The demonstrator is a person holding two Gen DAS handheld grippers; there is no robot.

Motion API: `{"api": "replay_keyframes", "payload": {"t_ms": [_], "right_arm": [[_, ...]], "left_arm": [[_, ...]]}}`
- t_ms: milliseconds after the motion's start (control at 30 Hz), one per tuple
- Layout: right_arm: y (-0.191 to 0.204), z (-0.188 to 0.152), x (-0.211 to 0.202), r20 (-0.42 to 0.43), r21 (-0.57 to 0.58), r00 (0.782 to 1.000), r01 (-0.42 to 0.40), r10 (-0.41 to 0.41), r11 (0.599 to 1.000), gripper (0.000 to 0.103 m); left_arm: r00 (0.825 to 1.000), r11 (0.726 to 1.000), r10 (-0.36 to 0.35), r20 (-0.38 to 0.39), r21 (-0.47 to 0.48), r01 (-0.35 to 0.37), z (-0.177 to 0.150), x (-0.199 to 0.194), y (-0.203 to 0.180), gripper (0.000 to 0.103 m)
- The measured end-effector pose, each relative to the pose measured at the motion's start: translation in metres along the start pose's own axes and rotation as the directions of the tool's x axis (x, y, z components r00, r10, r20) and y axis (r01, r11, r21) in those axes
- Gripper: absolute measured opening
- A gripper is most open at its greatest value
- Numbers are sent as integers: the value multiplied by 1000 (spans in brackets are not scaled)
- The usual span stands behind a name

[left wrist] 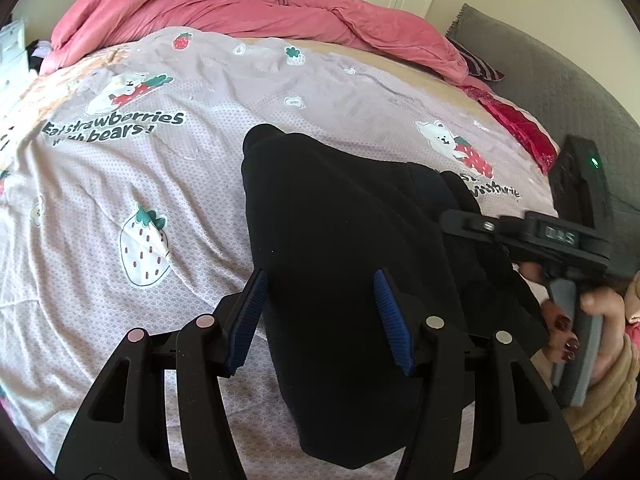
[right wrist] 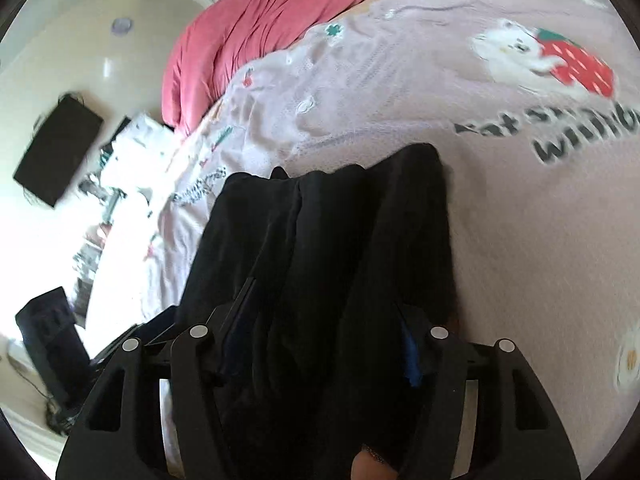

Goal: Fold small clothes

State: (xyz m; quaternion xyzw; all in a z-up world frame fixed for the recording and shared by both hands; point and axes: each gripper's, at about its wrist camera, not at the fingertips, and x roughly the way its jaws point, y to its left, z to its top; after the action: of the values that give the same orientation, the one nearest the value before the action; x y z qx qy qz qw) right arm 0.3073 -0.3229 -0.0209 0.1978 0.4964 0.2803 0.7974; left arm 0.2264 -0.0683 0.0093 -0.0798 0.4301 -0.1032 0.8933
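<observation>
A black garment (left wrist: 340, 220), folded into a long strip, lies on the strawberry-print bed sheet (left wrist: 160, 168). My left gripper (left wrist: 320, 280) hovers over its near part. The blue pads (left wrist: 248, 320) stand apart either side of the cloth and do not pinch it, so the gripper is open. My right gripper (left wrist: 452, 220), held by a person's hand (left wrist: 600, 312), reaches the garment's right edge. In the right wrist view the garment (right wrist: 340, 220) runs away in thick lengthwise folds. It fills the gap of the right gripper (right wrist: 324, 300), whose fingers stand wide apart, and partly hides one blue pad (right wrist: 412, 352).
A crumpled pink duvet (left wrist: 240, 0) is piled along the far side of the bed. A grey padded headboard (left wrist: 540, 68) and red cloth (left wrist: 516, 120) sit at the right. The bed's edge drops to a pale floor with a black mat (right wrist: 56, 148) and a black box (right wrist: 48, 332).
</observation>
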Motion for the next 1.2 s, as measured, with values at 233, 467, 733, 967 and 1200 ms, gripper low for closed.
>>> {"api": "replay_keyframes", "payload": {"t_ms": [233,467,733,967,1200], "right_arm": [[28,9,-21,114,-201,994,27,-4,979,10],[-7,13,-10,91,-163,990,124,-110,979,10],[-28,-19,-46,149,-3,989,14,-14,1000,56],[-3,-59,-65,116,-71,989,103,-95,992,81],[-1,-76,-73,92,-58,995,40,-35,997,12]], "left_arm": [[1000,1000,-4,4,8,4,0,-4,-4,47],[999,999,-39,-14,19,39,-9,0,-13,47],[1000,999,-6,-10,44,6,-18,-2,-16,47],[1000,999,-7,-1,37,7,-29,-11,-16,49],[1000,999,-13,-20,50,14,-38,-19,-21,49]]}}
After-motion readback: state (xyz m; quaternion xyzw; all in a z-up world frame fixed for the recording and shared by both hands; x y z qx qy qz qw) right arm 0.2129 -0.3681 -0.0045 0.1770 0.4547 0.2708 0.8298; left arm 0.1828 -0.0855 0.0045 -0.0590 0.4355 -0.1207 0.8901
